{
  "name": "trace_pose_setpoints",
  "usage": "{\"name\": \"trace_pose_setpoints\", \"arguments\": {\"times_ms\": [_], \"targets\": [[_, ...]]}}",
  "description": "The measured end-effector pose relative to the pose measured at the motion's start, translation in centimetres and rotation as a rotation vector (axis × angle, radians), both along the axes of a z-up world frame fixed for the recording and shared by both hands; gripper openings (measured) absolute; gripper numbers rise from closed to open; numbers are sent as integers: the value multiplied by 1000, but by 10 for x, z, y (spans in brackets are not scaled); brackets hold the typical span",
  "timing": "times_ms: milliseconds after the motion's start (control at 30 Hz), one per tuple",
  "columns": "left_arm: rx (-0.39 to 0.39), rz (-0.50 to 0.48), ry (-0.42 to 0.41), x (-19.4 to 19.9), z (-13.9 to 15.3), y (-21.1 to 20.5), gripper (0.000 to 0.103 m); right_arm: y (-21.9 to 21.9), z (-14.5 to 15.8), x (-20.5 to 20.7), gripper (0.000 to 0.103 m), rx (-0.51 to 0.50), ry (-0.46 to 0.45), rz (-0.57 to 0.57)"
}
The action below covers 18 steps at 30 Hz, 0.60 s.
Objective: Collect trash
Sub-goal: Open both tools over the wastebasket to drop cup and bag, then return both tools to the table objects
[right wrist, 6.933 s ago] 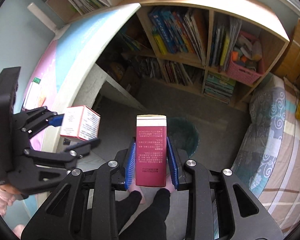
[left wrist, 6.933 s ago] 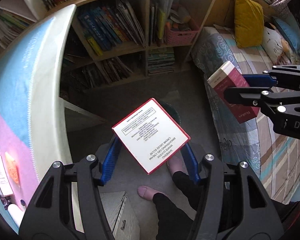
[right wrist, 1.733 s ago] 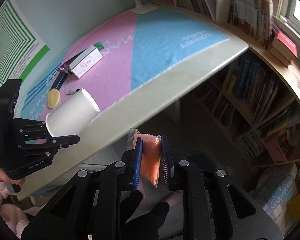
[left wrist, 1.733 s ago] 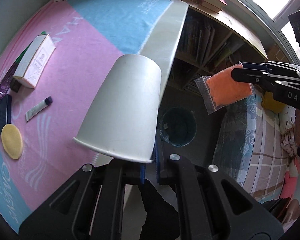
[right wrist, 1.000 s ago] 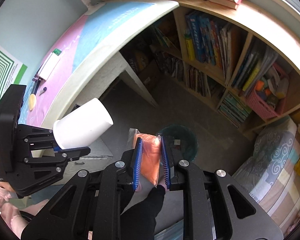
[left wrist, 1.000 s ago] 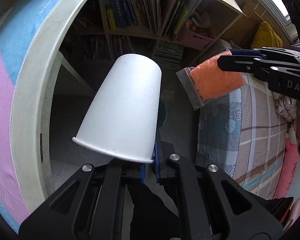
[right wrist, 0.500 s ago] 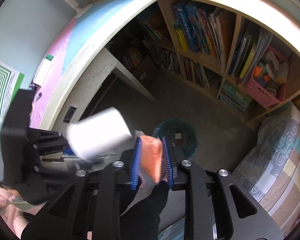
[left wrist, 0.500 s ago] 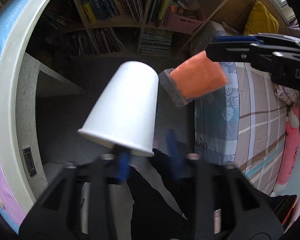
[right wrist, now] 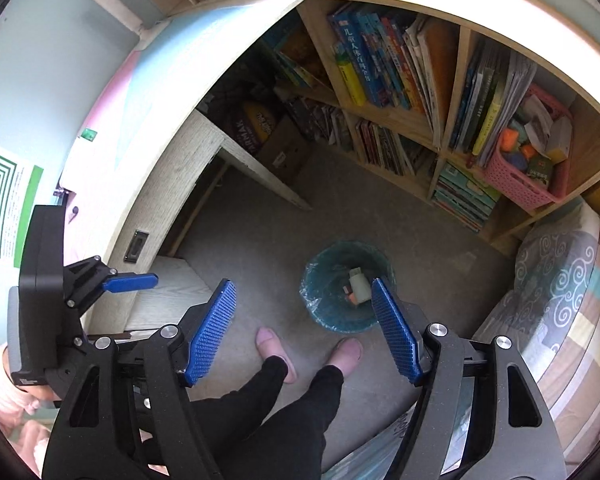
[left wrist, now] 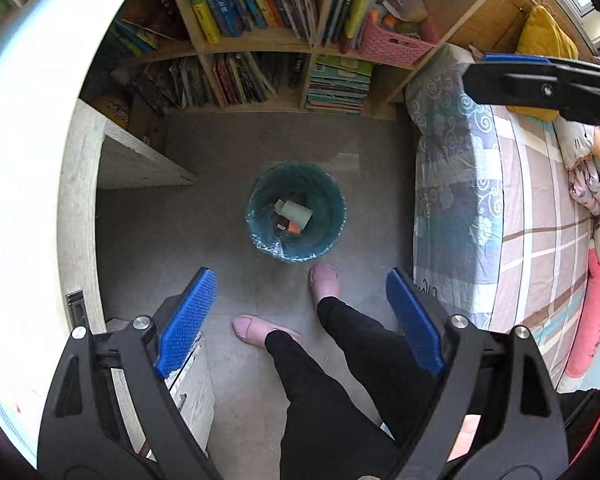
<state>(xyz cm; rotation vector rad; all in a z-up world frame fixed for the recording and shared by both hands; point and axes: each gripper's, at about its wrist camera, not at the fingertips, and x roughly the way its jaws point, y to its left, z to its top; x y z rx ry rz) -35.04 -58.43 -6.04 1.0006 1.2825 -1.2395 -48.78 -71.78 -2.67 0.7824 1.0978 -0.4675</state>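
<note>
White cup [left wrist: 297, 211] & orange bag [left wrist: 295, 227] now in bin [left wrist: 260, 236]; both grippers, left [left wrist: 300, 312] & right [right wrist: 304, 332], spread wide, empty.

Bin contents are hard to make out

Stuff under the cup [left wrist: 297, 211] in the bin [left wrist: 332, 200] is too small to identify; the desk [left wrist: 24, 128] is blown out white.
</note>
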Motion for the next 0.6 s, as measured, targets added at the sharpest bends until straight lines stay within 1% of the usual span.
{"name": "trace_pose_setpoints", "arguments": {"times_ms": [200,267,300,433,500,600], "targets": [[-11,23,-8,10,4,5,85,3,1,11,72,-4,7,21],[-19,29,-10,13,6,7,85,5,2,16,74,-6,8,29],[-24,32,-13,15,8,8,85,6,3,19,75,-10,8,34],[-47,58,-31,25,17,16,85,10,8,32,75,-18,2,62],[-58,77,-50,32,23,21,85,13,9,40,75,-13,-3,88],[-81,116,-83,47,33,37,89,22,13,59,75,-21,-8,144]]}}
